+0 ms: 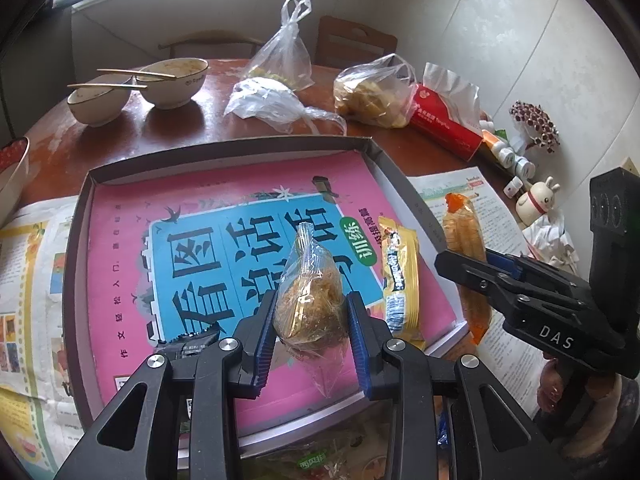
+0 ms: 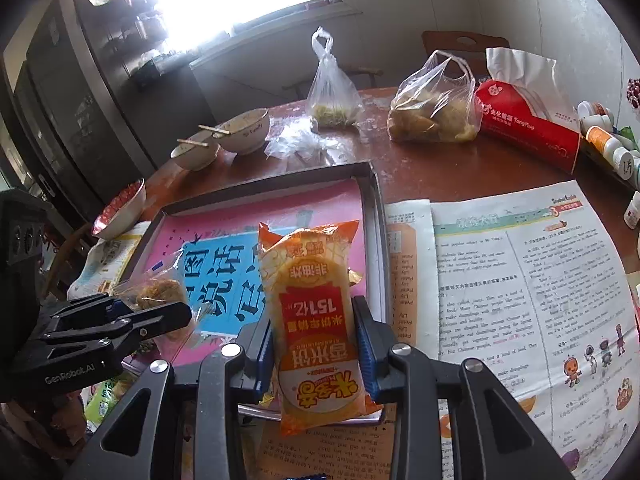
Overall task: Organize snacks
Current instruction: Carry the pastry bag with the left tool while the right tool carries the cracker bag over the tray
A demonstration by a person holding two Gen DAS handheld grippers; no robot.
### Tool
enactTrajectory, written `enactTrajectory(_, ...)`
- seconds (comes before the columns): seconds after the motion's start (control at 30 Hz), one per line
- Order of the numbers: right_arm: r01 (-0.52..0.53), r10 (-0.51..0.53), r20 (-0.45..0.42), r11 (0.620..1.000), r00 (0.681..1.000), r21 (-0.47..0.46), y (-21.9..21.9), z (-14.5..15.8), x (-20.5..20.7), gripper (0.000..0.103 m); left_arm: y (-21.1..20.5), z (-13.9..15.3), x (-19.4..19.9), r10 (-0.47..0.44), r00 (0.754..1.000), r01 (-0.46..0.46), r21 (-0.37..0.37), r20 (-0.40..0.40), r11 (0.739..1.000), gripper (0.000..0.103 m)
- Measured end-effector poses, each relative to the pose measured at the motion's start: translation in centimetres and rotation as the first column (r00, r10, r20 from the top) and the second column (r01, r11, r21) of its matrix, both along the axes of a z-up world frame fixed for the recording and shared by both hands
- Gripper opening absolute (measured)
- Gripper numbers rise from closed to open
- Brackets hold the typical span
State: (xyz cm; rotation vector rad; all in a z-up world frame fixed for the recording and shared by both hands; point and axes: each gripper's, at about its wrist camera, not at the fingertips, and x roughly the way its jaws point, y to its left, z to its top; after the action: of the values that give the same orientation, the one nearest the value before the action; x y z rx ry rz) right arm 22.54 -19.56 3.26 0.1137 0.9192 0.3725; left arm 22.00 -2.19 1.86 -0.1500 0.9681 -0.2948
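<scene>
Cluttered bench [image 1: 168, 128] w/ tray [image 1: 76, 272] at 12 o'clock: left claw [image 1: 312, 340] pinches clear-wrapped cake [image 1: 308, 300] over it, right claw [image 2: 314, 352] pinches orange rice-cracker pack [image 2: 312, 312] by its 3 o'clock rim, prob. both for loading.

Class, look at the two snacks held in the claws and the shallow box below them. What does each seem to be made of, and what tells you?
Snack in the left claw: clear plastic film, glossy; the filling shows through.
Orange rice cracker pack in the right claw: printed plastic film, shiny, opaque.
Shallow box: probably cardboard; thin, matte, folded walls.
</scene>
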Motion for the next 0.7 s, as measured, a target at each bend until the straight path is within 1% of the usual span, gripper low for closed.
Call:
enactTrajectory(0.37, -0.032, 0.030, -0.057, 0.999, 0.998, -0.034, 0.8, -1.8, 0.5, 0.035, -0.4, -0.8, 0.3, -0.002, 1.000, 0.003, 0.017, -0.025, 1.000, 0.035)
enactTrajectory(0.7, -0.054, 0.051, -0.056, 0.998, 0.997, -0.045, 1.4, -1.8, 0.3, 0.035, -0.2, -1.2, 0.4, -0.003, 0.999, 0.004, 0.014, -0.033, 1.000, 0.035)
